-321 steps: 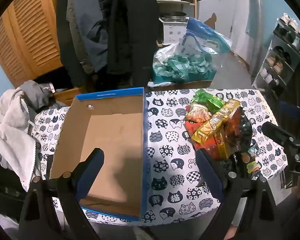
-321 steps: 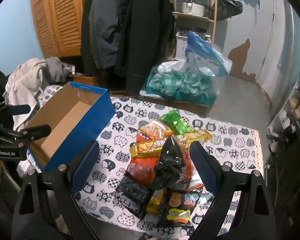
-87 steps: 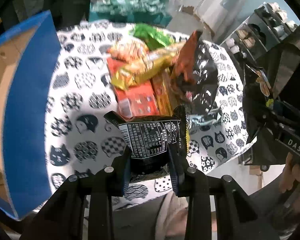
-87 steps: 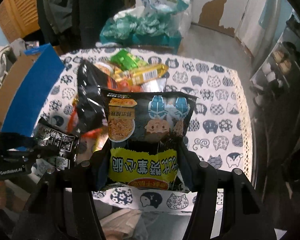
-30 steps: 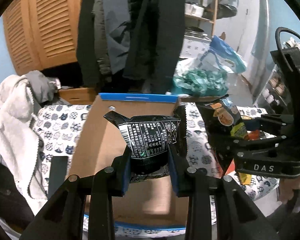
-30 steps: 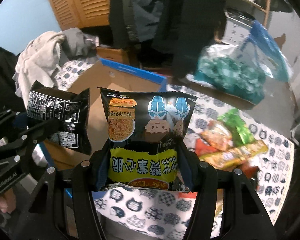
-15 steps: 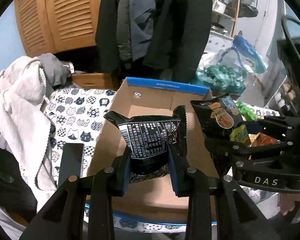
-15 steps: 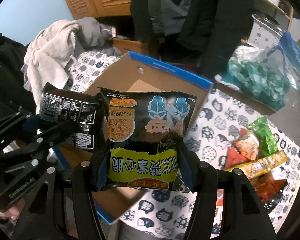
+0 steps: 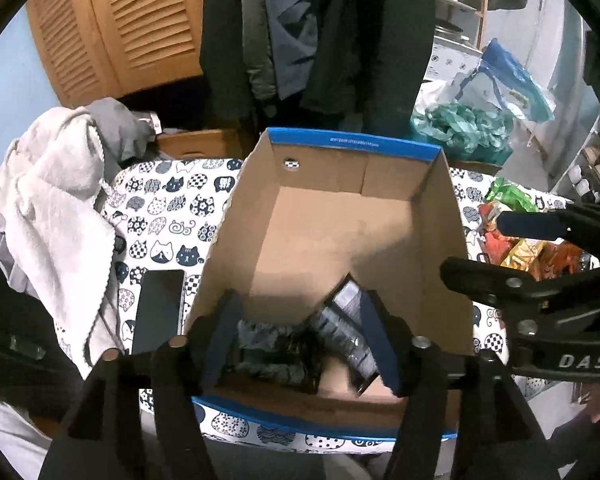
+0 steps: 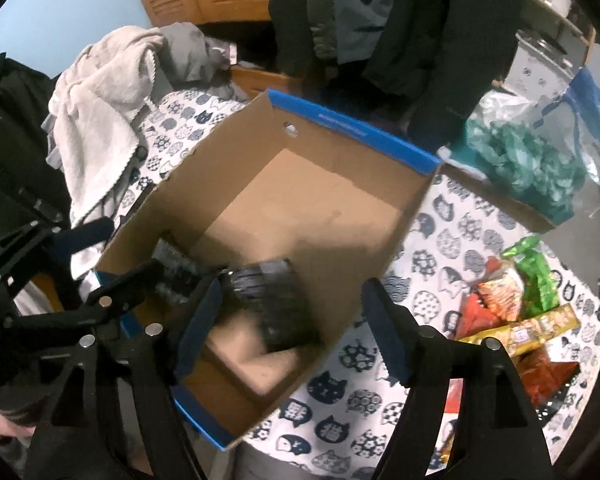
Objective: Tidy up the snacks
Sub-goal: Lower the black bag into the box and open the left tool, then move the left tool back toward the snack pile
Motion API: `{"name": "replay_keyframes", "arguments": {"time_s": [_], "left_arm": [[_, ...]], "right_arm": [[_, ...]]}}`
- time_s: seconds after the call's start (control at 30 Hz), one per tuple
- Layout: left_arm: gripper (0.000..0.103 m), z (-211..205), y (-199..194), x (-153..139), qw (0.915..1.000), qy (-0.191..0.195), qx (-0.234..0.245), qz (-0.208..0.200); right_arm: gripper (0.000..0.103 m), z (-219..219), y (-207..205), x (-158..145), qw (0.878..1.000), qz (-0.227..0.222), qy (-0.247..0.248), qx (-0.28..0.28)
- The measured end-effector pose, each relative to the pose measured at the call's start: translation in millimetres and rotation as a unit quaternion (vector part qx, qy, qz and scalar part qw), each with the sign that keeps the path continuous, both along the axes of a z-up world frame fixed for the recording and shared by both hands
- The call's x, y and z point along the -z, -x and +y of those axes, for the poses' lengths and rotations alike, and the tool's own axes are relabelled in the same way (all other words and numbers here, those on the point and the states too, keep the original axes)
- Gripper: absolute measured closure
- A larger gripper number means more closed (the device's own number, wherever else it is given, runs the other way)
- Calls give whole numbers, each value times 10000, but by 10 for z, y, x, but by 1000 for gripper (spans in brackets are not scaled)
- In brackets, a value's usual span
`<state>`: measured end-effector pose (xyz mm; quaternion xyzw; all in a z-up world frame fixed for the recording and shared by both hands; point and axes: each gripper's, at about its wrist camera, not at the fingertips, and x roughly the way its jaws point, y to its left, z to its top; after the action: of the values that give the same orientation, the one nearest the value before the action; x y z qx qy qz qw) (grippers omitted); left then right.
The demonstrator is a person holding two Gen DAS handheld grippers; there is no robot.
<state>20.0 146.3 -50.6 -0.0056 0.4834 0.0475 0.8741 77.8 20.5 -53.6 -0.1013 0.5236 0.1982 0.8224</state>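
Table with cat-print cloth (image 9: 168, 216) is carrying a blue-rimmed cardboard box (image 9: 352, 148), a dark phone (image 9: 158, 312), a white towel (image 9: 52, 216) and a snack-packet pile (image 10: 516, 304)

A black phone (image 9: 158, 308) lies flat on the cat-print cloth of the worktop (image 9: 168, 216), just beside a pale fleece garment (image 9: 48, 216) that is heaped over the worktop's left edge with a grey garment (image 9: 118, 128) above it. Behind the worktop hang dark coats (image 9: 320, 28), with louvred wooden doors (image 9: 120, 28) to their left. Right of the coats, beyond the worktop's far edge, sits a clear plastic bag of teal wrapped pieces (image 9: 468, 128) under a blue-topped bag (image 9: 508, 76).
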Motion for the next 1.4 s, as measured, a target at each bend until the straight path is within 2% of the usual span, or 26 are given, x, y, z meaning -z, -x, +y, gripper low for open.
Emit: {"name": "replay_keyframes", "arguments": {"time_s": [0.07, 0.37, 0.5, 0.87, 1.2, 1.4], "left_arm": [[35, -14, 3, -17, 10000, 39, 47, -53], [34, -178, 2, -46, 9996, 84, 262, -50], [28, -322, 11, -82, 9991, 47, 415, -121], [28, -773, 6, -46, 9960, -14, 890, 2], [28, -1233, -33, 18, 9918, 80, 1261, 183], [28, -1493, -67, 42, 9885, -40, 1501, 170]], "right_arm": [[20, -69, 18, -57, 10000, -76, 12, 63], [20, -371, 157, -162, 9989, -306, 281, 215], [19, -515, 212, -196, 9979, -393, 396, 317], [18, -1086, 371, -235, 9953, -469, 516, 667], [18, -1757, 415, -192, 9876, -479, 665, 1338], [18, -2113, 390, -97, 9813, -364, 702, 1757]]}}
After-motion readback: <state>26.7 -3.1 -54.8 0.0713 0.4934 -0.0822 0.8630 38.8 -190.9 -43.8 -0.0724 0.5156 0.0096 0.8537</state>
